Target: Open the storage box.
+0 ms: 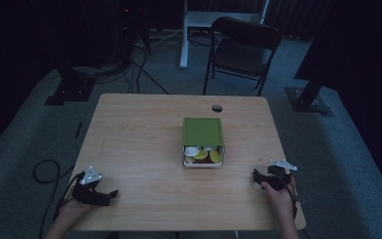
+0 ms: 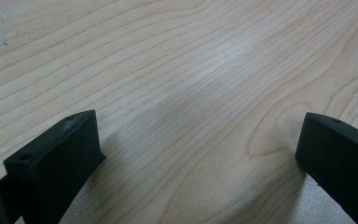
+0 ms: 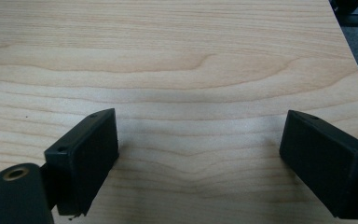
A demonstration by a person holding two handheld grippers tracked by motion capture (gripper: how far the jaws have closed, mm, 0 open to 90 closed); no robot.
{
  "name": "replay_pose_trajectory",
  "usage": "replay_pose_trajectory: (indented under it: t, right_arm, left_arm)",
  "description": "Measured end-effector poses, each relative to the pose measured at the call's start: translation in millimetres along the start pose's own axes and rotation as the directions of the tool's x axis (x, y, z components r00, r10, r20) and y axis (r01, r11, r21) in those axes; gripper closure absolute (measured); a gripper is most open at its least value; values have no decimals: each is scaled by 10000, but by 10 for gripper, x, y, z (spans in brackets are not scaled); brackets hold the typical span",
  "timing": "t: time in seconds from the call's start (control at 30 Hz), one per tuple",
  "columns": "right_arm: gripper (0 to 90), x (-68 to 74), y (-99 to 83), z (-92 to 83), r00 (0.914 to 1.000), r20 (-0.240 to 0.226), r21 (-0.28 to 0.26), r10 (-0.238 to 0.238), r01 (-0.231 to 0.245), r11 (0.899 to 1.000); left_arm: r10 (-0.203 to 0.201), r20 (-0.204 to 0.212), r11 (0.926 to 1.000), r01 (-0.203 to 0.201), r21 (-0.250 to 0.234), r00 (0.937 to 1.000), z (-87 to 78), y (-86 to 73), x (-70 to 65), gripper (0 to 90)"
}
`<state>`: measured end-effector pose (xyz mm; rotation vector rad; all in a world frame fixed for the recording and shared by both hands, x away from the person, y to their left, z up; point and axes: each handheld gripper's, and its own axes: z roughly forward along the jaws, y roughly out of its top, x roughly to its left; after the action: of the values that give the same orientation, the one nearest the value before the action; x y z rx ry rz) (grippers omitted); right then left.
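A small box (image 1: 202, 160) sits at the middle of the wooden table (image 1: 144, 144), its green lid (image 1: 202, 131) slid back so the near part is uncovered. Inside lie several flat pieces in white, yellow-green and brown. My left gripper (image 1: 110, 195) rests near the table's front left corner, held by a hand, jaws pointing right. In the left gripper view my left gripper (image 2: 200, 140) stands open over bare wood. My right gripper (image 1: 255, 178) lies near the front right edge, jaws pointing left. Its own view shows my right gripper (image 3: 200, 140) open with nothing between the jaws.
A round cable hole (image 1: 217, 108) sits near the table's far edge. Behind the table stand a dark folding chair (image 1: 243, 50) and a white desk leg (image 1: 184, 35). Cables (image 1: 47, 172) trail over the carpet at the left.
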<state>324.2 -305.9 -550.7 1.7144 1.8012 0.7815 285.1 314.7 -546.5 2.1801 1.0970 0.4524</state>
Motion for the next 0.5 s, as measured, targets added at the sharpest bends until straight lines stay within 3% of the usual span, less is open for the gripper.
replay_pose_trajectory:
  t: [0.5]
  right_arm:
    - [110,-13,4,4,9999,-122,-7,-118,118,9999]
  left_arm:
    - [109,124,9999,-109,5,9999,-5,-6,14,0]
